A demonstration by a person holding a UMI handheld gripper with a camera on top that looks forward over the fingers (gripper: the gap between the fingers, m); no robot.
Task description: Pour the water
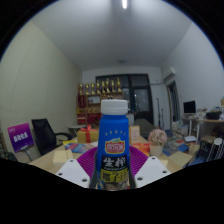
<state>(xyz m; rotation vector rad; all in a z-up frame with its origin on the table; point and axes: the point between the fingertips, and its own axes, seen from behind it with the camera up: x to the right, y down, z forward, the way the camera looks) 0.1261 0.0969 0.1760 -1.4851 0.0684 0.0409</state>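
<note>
- Gripping a blue bottle (115, 148) with a white cap — jaws pinching its sides, pink pads (84, 160) against it.
- Held upright above the cluttered bench (60, 152).

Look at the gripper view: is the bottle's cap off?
No. The blue bottle between the gripper fingers wears its white cap on top, closed.

- A blue bottle (114, 140) with a white cap is standing upright between the fingers of the claw (113, 172), blocking the way straight ahead at 12 o'clock.
- Small clutter (68, 152) is crowding the worktop (178, 160) at 10 and 2 o'clock.
- Open air is lying above the cap, toward the far shelves (100, 100).
</note>
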